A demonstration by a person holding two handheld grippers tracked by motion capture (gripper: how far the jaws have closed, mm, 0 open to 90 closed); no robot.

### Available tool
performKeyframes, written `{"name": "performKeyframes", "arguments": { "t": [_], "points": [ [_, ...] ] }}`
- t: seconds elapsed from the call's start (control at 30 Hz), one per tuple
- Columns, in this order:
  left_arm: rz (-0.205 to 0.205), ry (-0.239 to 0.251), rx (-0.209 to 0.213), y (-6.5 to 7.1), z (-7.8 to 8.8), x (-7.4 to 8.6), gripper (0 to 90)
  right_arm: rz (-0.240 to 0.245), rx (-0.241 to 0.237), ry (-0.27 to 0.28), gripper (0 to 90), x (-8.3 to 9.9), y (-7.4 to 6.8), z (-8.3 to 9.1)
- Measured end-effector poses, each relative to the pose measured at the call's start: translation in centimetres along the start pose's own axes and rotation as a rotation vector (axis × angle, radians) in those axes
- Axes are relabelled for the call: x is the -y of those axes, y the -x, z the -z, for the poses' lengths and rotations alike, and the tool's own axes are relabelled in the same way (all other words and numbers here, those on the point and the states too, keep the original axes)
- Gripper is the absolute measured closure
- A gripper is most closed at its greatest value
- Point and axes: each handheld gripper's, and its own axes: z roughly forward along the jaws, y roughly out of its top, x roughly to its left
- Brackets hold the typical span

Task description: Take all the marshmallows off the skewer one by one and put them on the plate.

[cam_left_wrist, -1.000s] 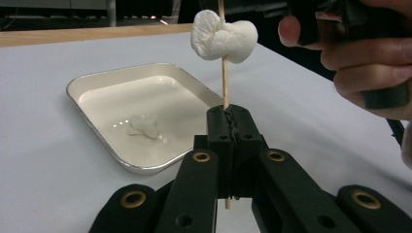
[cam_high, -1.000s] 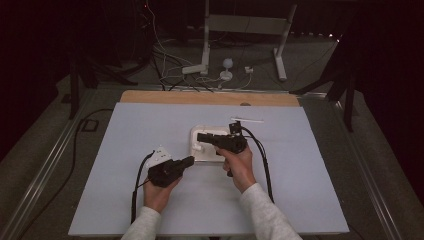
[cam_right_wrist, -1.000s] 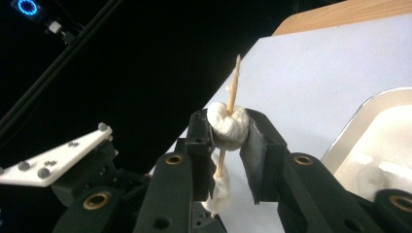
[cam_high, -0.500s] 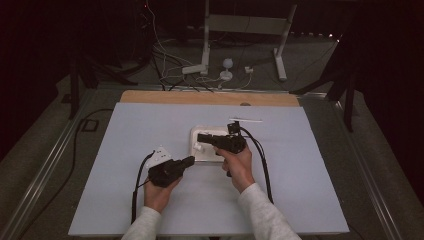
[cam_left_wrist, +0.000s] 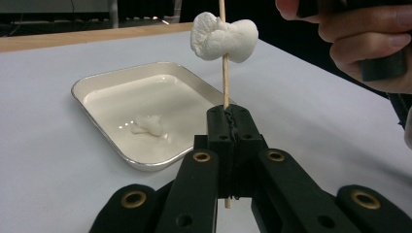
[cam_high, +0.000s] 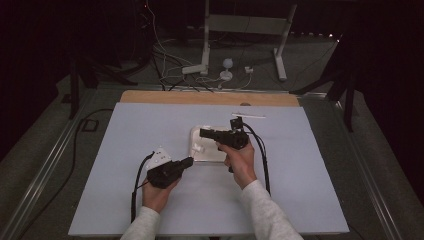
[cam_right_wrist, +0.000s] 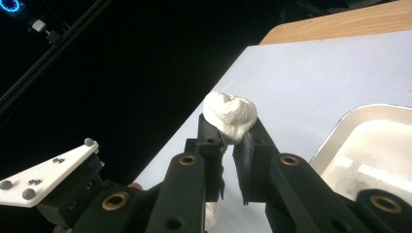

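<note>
Step in hand, as I read it: threading marshmallows onto a skewer; left tool (cam_left_wrist: 228, 119) is clamped on the wooden skewer (cam_left_wrist: 224, 82), stick upright, one marshmallow (cam_left_wrist: 224, 36) already spiked on it well above the jaws; right tool (cam_right_wrist: 228, 138) has its jaws pinched on a second marshmallow (cam_right_wrist: 230, 116), squashed a bit between the pads; those jaws have just been closing, with the marshmallow between them.

In the high view the right tool (cam_high: 220, 135) hovers over the tray (cam_high: 196, 150) on the worktop (cam_high: 125, 130); left tool (cam_high: 185, 162) sits just in front of the tray's near edge; one more white lump (cam_left_wrist: 145, 126) lies in the tray, near its middle.

To do it well, my take:
- keep the left hand still and the skewer vertical; let the right hand do all the travel
- bring the held marshmallow over the skewer tip, which is out of frame at the top of the left gripper view, so line up by the high view
- aim the tip at the marshmallow's exposed middle, not at the pads; pinch is near its lower edge, so there is room
- push straight down along the stick; side load could snap it or lever it in the jaws
- don't squeeze harder; it is sticky and already deformed
- release only once it is seated on the stick
</note>
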Motion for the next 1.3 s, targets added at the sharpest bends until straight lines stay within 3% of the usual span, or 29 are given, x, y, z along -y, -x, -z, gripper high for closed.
{"name": "performKeyframes", "arguments": {
  "t": [0.43, 0.5, 0.57, 0.67, 0.73, 0.87, 1.07, 1.13, 1.3],
  "points": [
    [-0.007, -0.007, -0.007, 0.1, 0.2, 0.3, 90.0, 0.034, 0.014, 0.003, 81.7, -0.6, -0.1, 0.2],
    [-0.028, -0.055, -0.029, 0.0, 0.2, 0.8, 90.0, 0.037, 0.035, 0.056, 83.0, -1.0, 0.0, 0.9],
    [0.003, -0.045, -0.033, -0.4, 0.5, 1.1, 90.0, 0.016, 0.032, 0.1, 83.1, -2.1, 0.4, 2.3],
    [0.046, 0.007, -0.039, -1.0, 1.2, 0.7, 90.0, 0.064, 0.075, 0.065, 82.7, -2.8, 0.5, 3.5],
    [0.053, 0.017, -0.045, -1.2, 1.5, 0.5, 90.0, 0.089, 0.102, 0.037, 82.5, -2.5, 0.6, 3.6],
    [0.068, 0.035, -0.045, -1.4, 1.7, 0.3, 90.0, 0.089, 0.128, -0.008, 82.4, -1.4, 1.5, 2.8],
    [0.073, 0.013, -0.035, -1.4, 1.1, 0.3, 90.0, 0.061, 0.179, -0.097, 81.5, -0.3, 3.0, 1.1],
    [0.074, 0.006, -0.023, -1.4, 0.9, 0.3, 90.0, 0.047, 0.191, -0.132, 76.2, 0.0, 3.4, 0.5],
    [0.083, -0.01, -0.019, -1.4, 0.4, 0.5, 90.0, 0.017, 0.229, -0.174, 49.5, 0.6, 4.0, -0.5]
  ]
}}
